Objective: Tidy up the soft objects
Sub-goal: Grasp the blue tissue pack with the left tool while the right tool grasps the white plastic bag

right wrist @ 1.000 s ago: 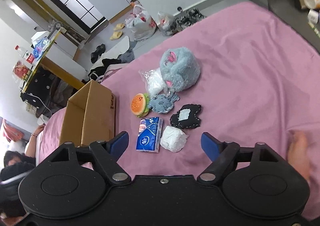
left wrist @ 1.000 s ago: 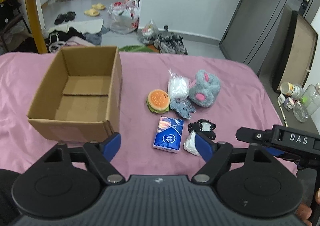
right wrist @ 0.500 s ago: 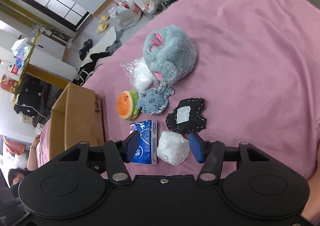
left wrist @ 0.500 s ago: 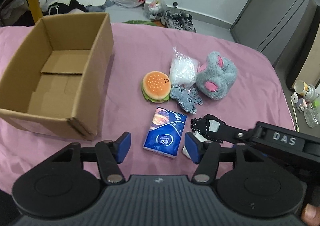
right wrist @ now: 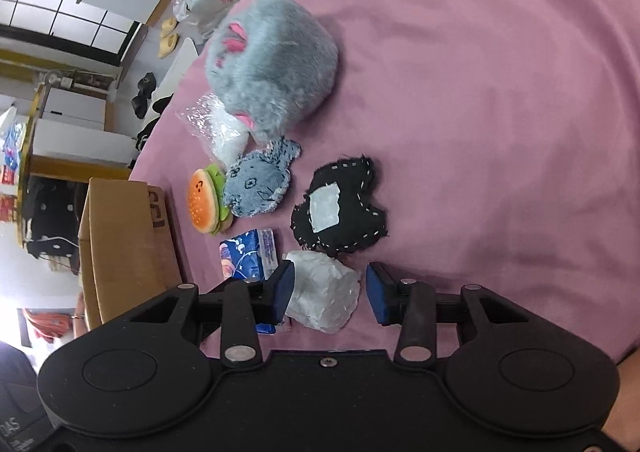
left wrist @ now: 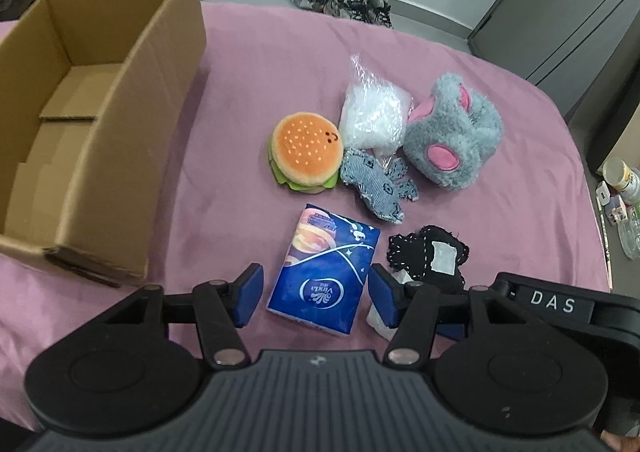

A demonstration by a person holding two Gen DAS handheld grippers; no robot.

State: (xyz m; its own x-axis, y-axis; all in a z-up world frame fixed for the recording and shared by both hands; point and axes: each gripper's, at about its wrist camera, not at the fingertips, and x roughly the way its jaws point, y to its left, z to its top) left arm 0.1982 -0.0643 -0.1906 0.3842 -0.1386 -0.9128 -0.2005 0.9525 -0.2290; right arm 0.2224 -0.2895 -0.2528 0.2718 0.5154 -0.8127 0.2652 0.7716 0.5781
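I have my left gripper (left wrist: 316,294) spread around the tissue pack (left wrist: 325,270) and my right gripper (right wrist: 330,288) spread around the white wad (right wrist: 322,296) near the bed's (left wrist: 260,52) front edge, both ungrasped, so next I squeeze, lift, and carry them to the box (left wrist: 100,124).

Left gripper (left wrist: 316,298), right gripper (right wrist: 329,290): black bodies, blue pads, silver screws; white "DAS" lettering.

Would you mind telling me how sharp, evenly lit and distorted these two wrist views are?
Left wrist view: sharp on the tissue pack, soft shadow beside the cardboard box, fisheye bending at the edges. Right wrist view: rolled sideways, the window area at far left is blown out, the pink bedsheet is evenly lit, and the white wrapped bundle between the tongs is sharp.
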